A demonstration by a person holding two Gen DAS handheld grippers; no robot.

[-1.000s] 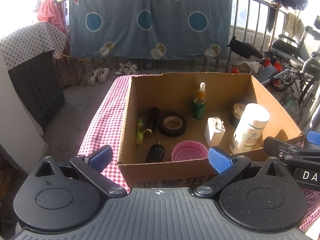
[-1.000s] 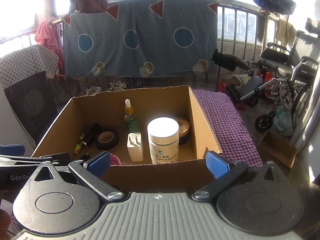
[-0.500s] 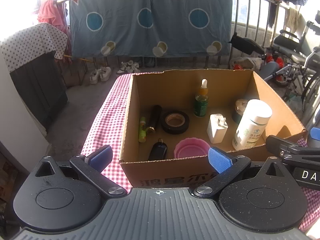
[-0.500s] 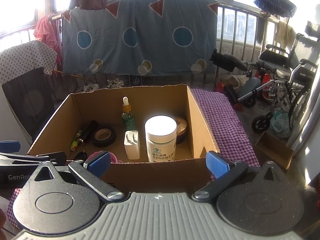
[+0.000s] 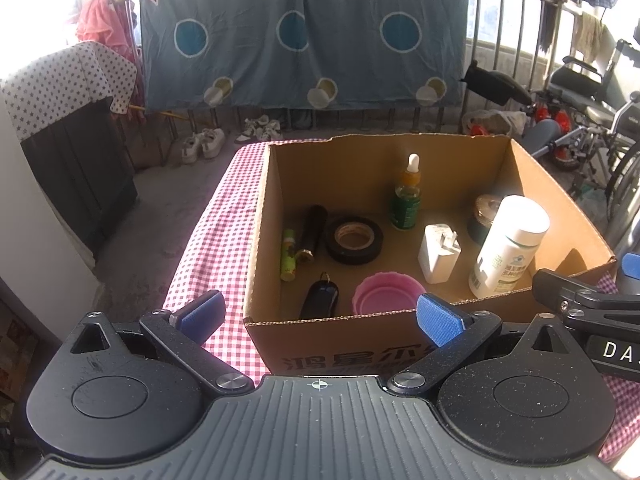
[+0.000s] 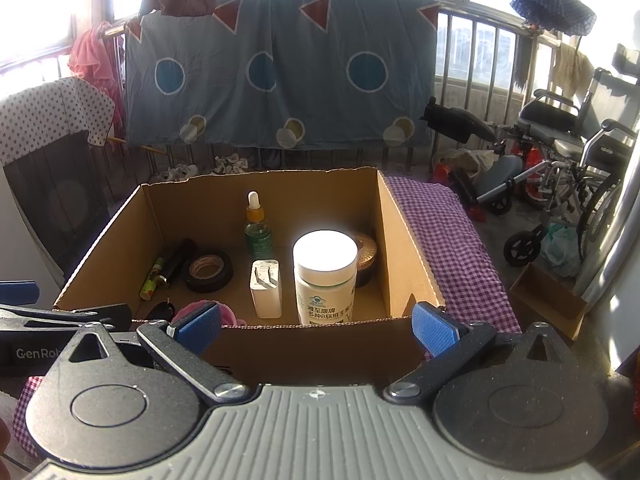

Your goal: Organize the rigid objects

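Two empty grippers hover at the cardboard box [image 5: 256, 240], all items apparently inside.

Left gripper [image 5: 318, 316] and right gripper [image 6: 316, 322] gape wide, gripping nothing; white bottle [image 6: 325, 276], tape roll [image 5: 353, 240], charger [image 5: 439, 254] sit inside. Probably finished; otherwise next pick needs a reach over the near wall.

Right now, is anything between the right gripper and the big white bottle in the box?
Yes. The box's near wall stands between the open right gripper and the white bottle. Above the wall, nothing visible blocks it.

Pink cup [image 5: 387, 293], red-checked tablecloth [image 5: 218, 236]
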